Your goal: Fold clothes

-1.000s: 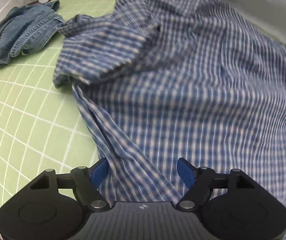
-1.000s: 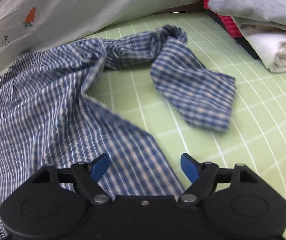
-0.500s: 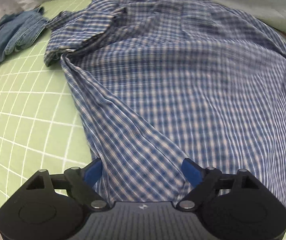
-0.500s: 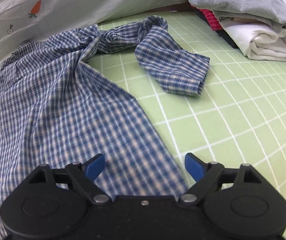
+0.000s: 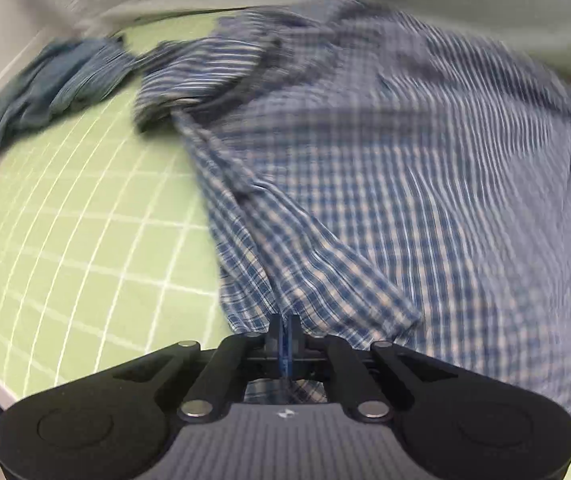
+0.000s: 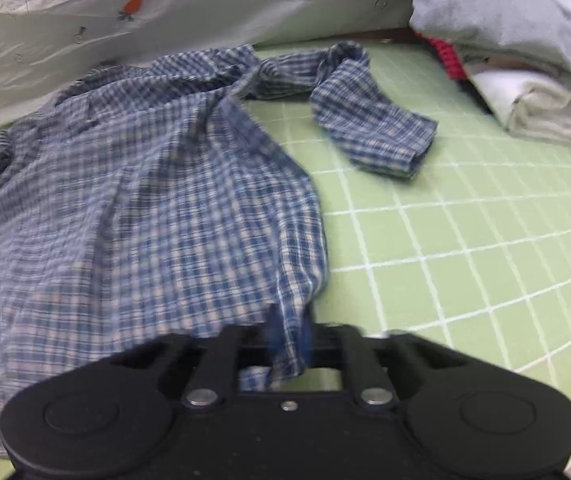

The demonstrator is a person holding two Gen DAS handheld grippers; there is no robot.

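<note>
The shirt was blue-and-white plaid, lying on a light-green mat with white grid lines. The jeans were faded blue; a white cloth bore orange carrots.

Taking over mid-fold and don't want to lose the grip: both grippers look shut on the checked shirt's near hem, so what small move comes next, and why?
Probably lift both hem corners slightly and draw them apart. The left gripper and right gripper each pinch the checked shirt, whose body lies rumpled on the green mat, one sleeve still flung out. Tension should flatten it before folding.
</note>
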